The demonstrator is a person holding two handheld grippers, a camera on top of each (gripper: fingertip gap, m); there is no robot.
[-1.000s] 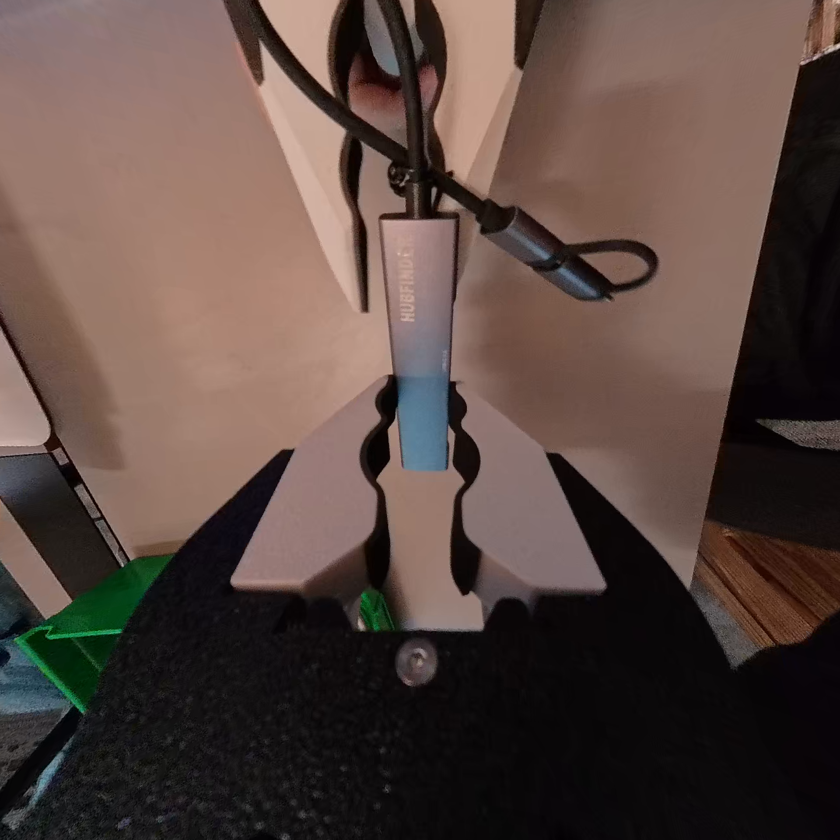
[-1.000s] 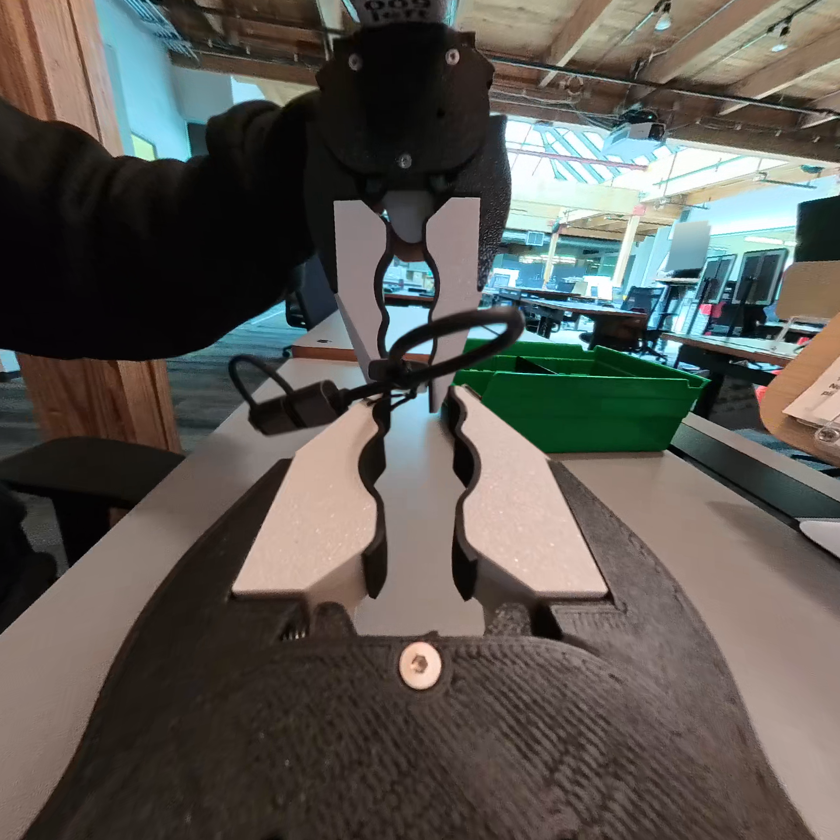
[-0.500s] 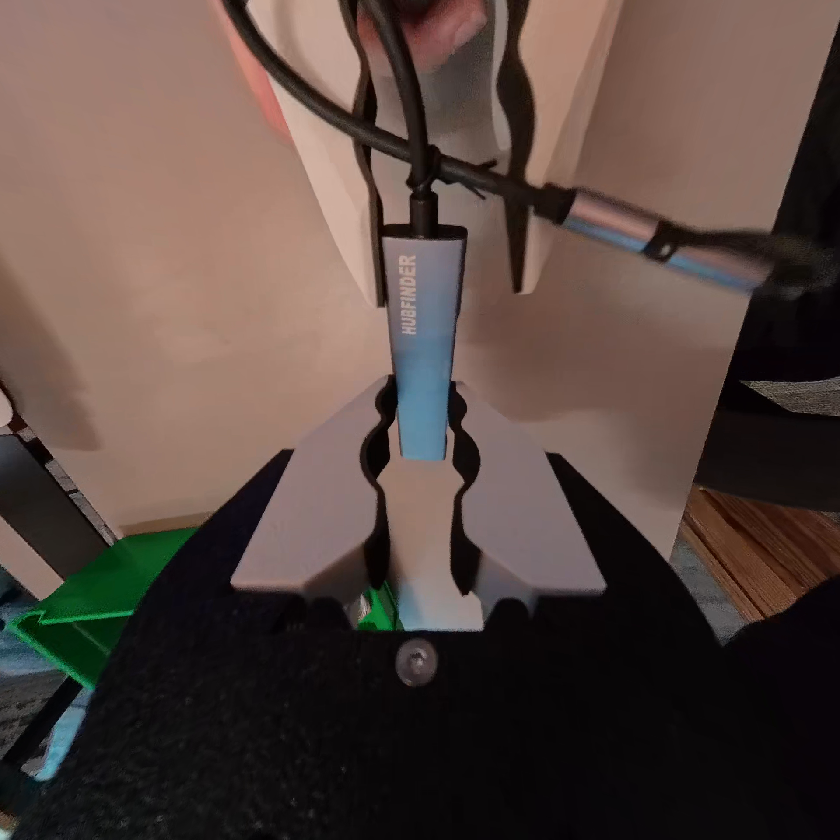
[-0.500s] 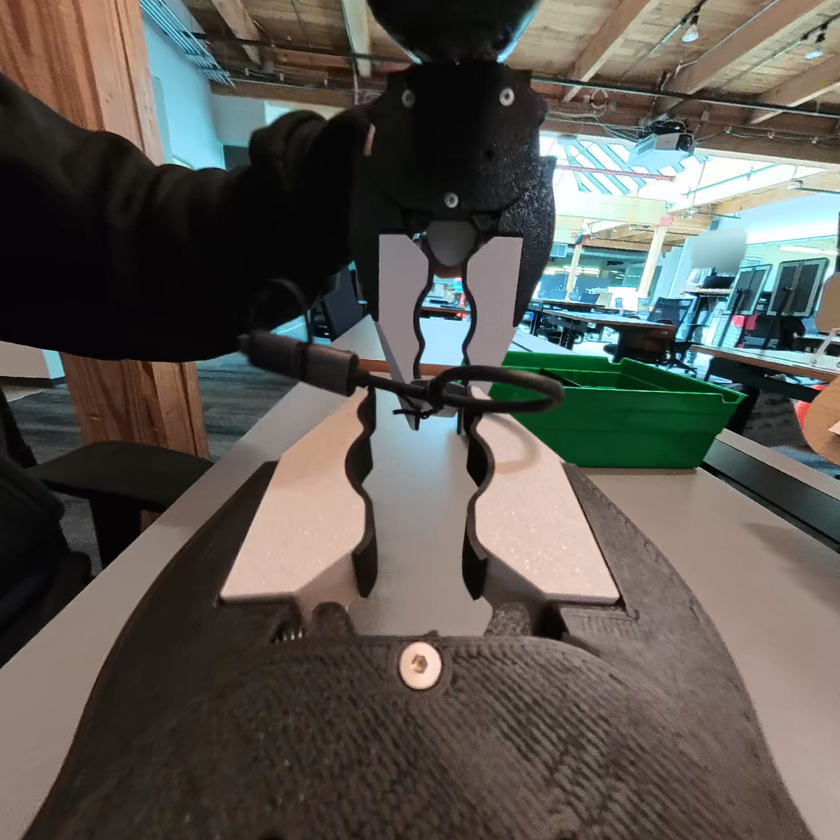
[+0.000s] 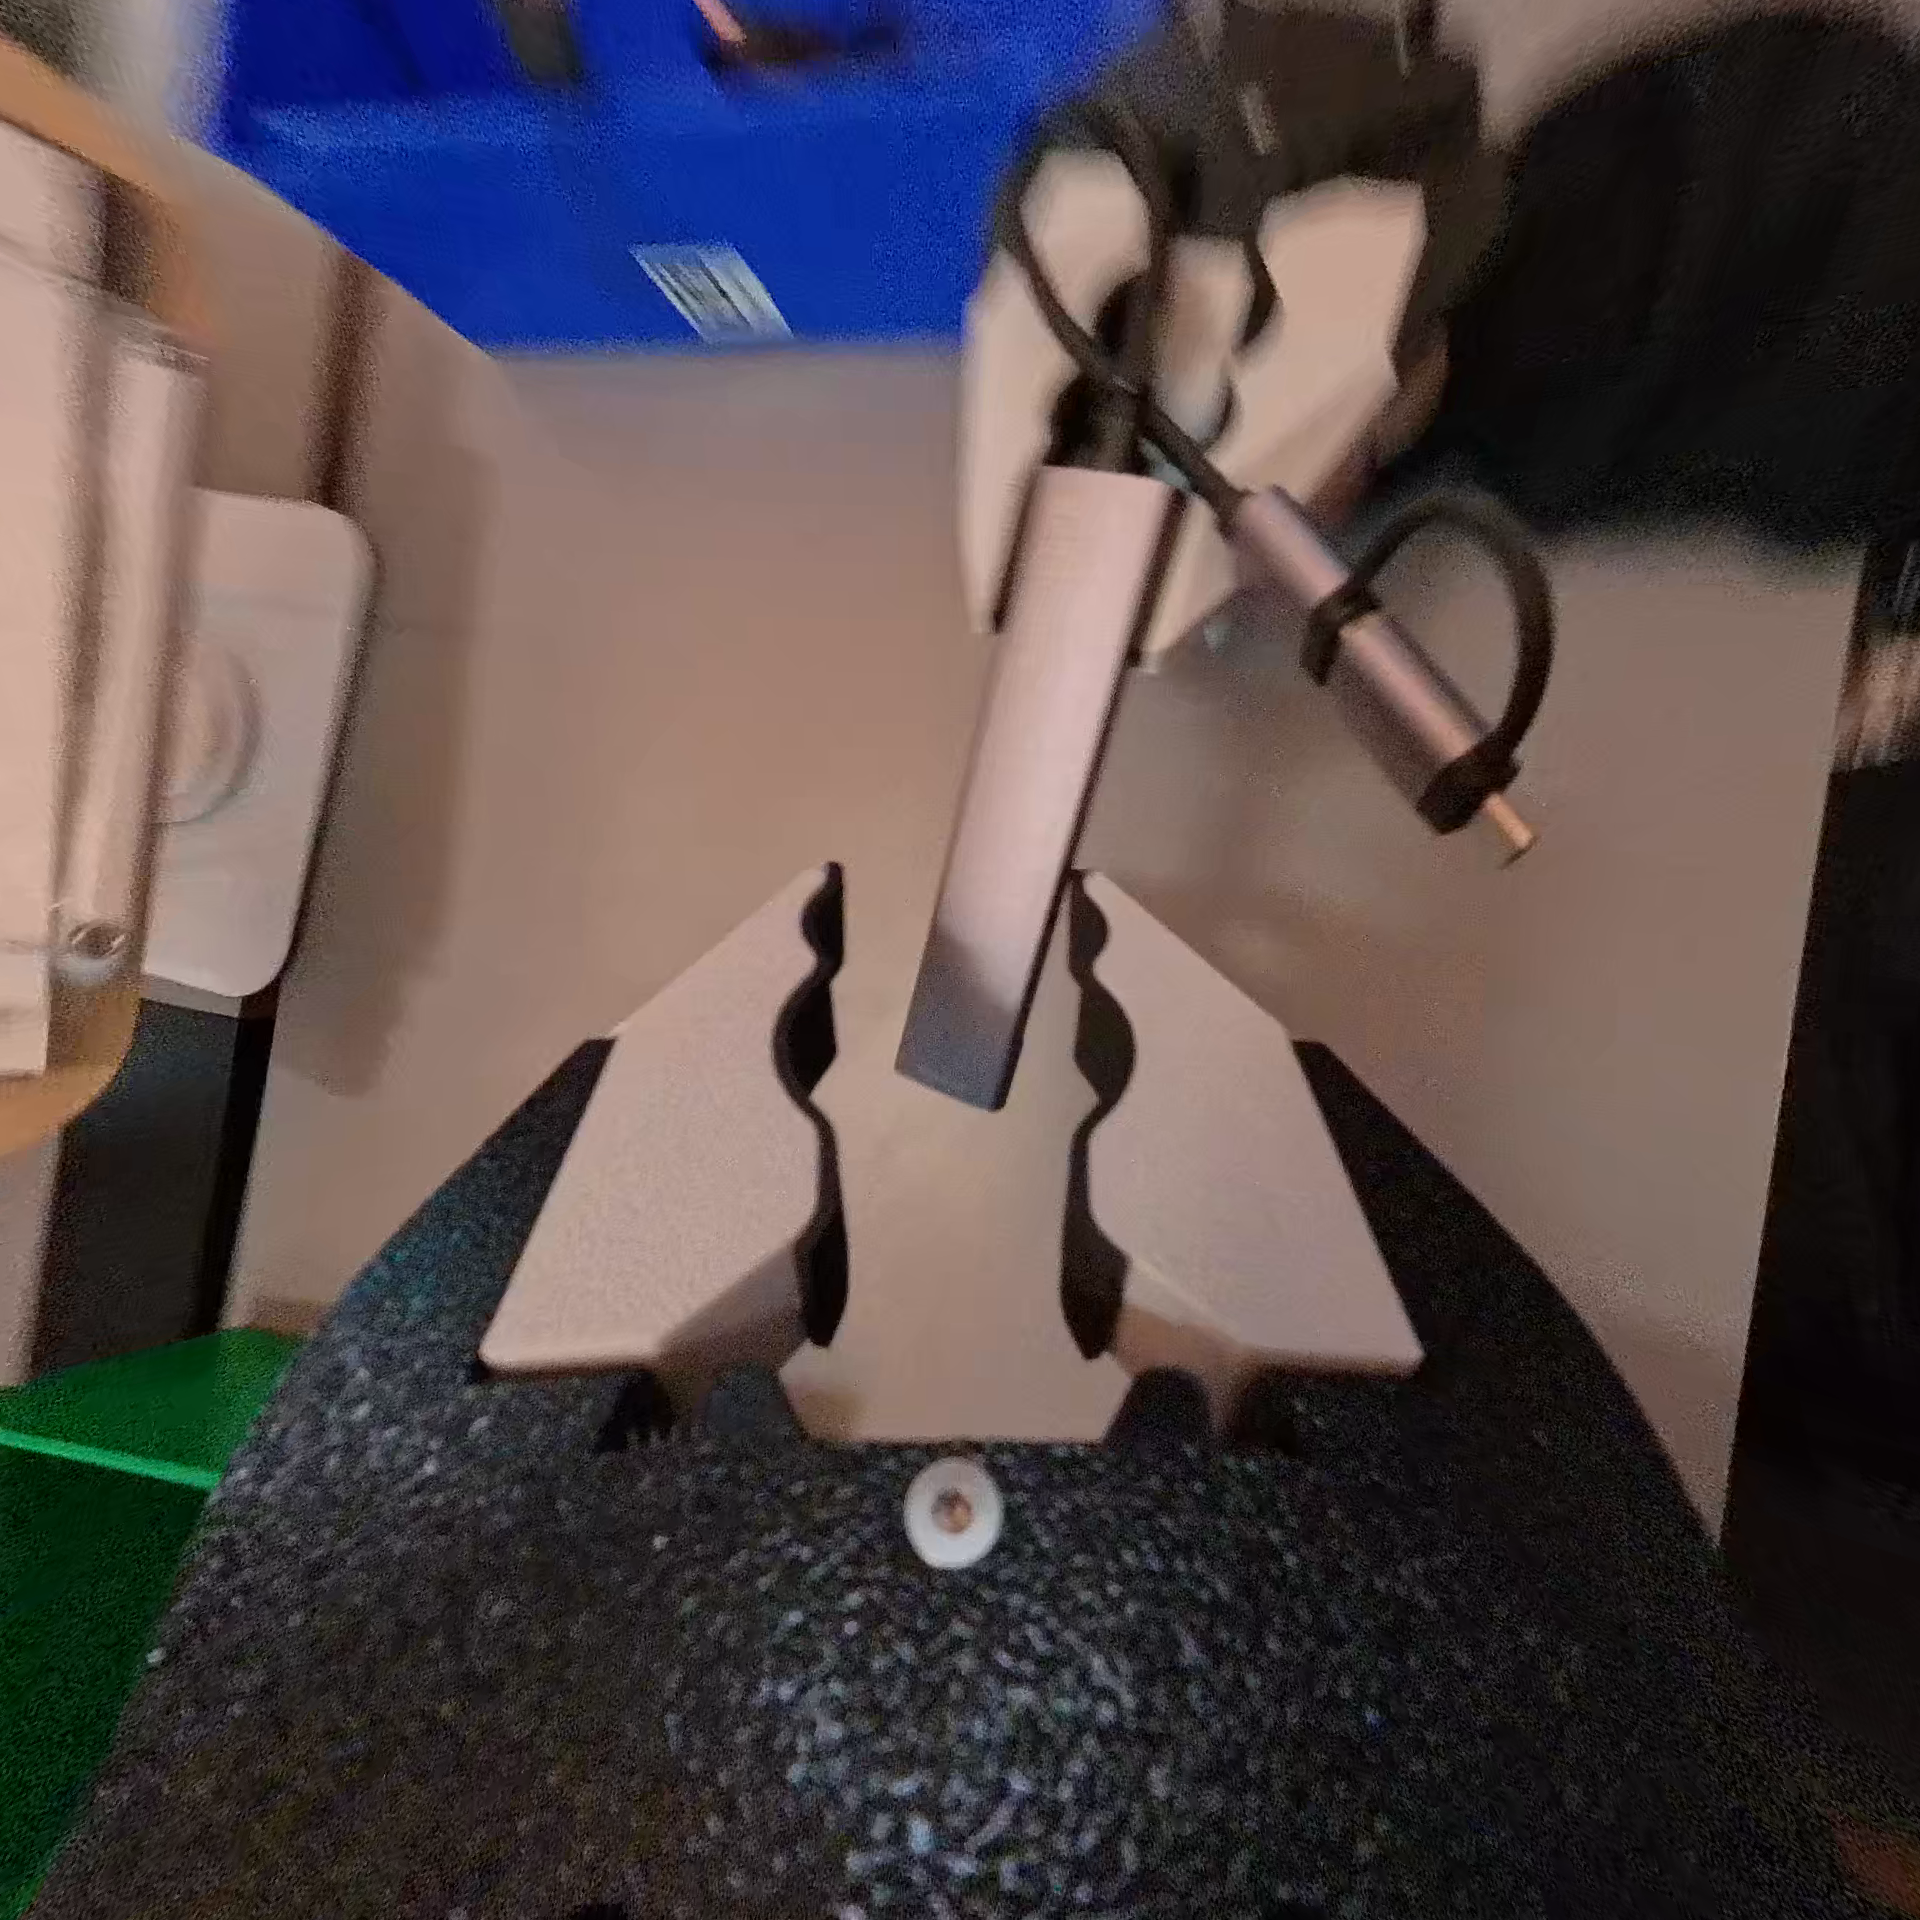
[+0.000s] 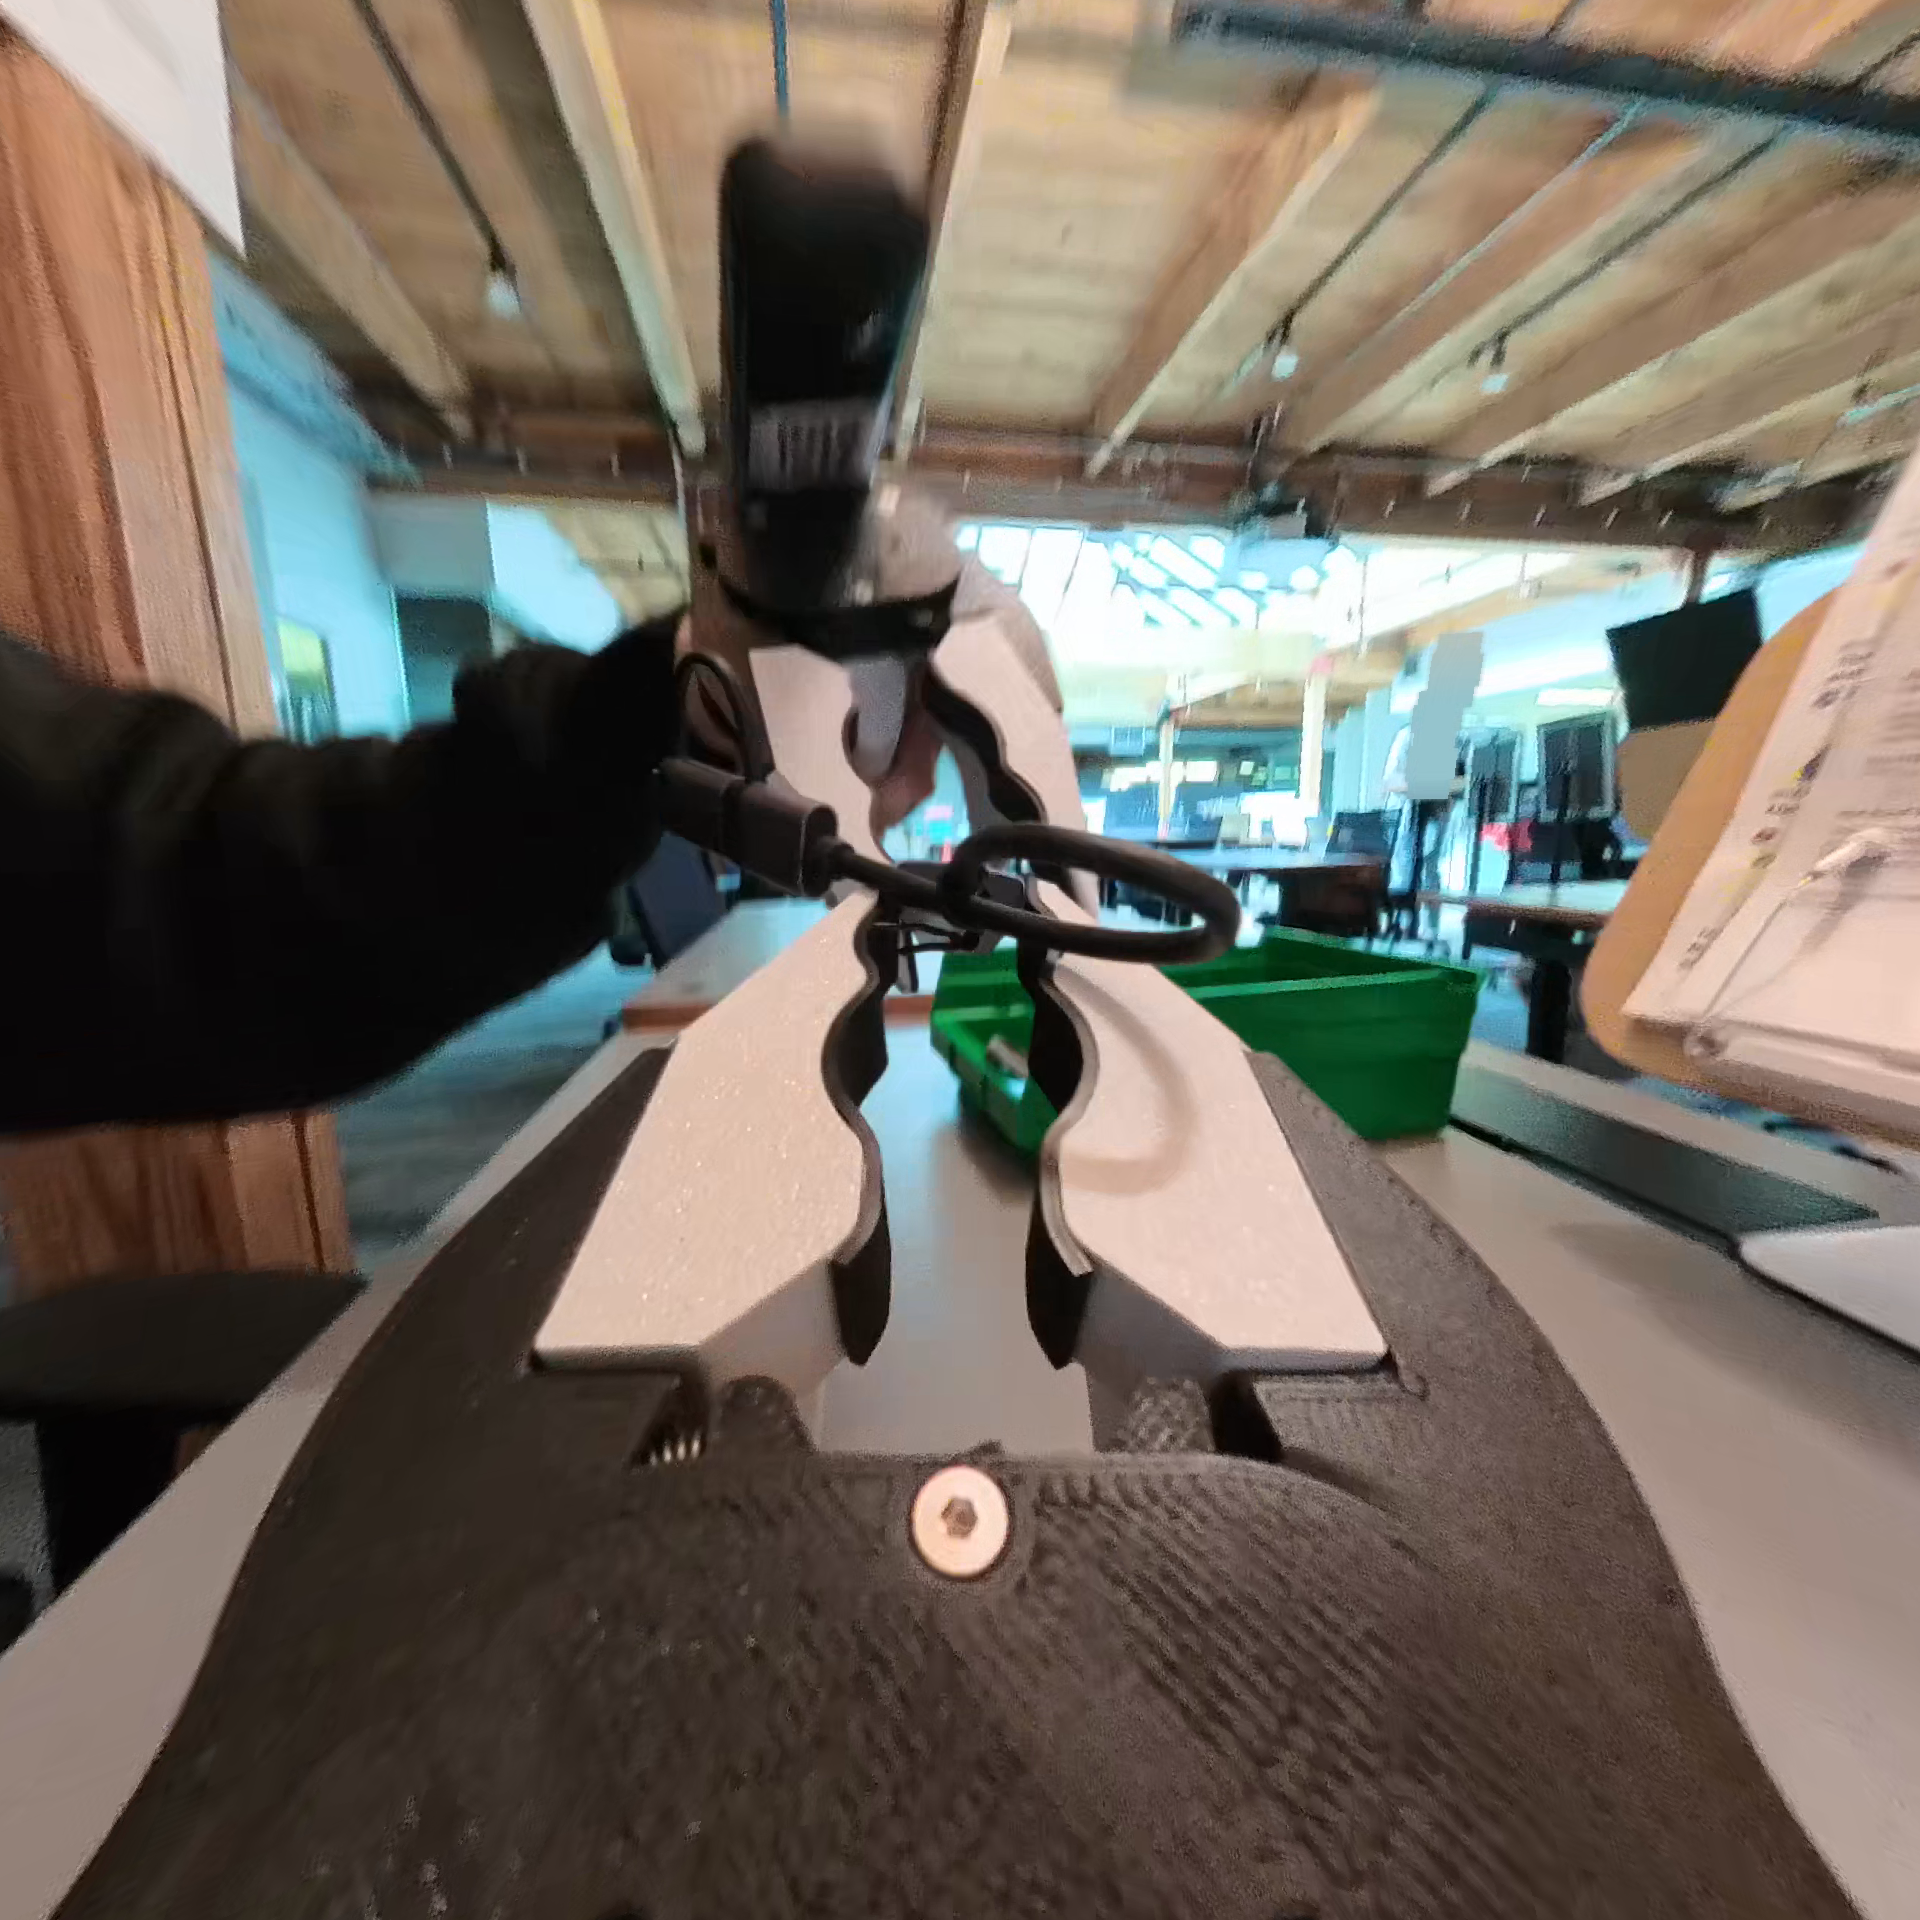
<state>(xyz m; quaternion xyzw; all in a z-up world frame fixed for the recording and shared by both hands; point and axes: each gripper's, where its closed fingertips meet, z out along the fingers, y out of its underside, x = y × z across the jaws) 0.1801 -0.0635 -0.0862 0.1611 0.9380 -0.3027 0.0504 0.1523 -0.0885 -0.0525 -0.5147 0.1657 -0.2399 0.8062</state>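
Nothing is reading clearly. A white label (image 5: 710, 291) is showing on the blue bin (image 5: 499, 197), its print blurred; printed sheets (image 6: 1808, 831) are standing at the right edge, too small and smeared to make out.

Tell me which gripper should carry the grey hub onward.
Probably right. The right gripper pinches the hub at its cable end, while the left gripper stands open, with a gap either side of the hub's free end.
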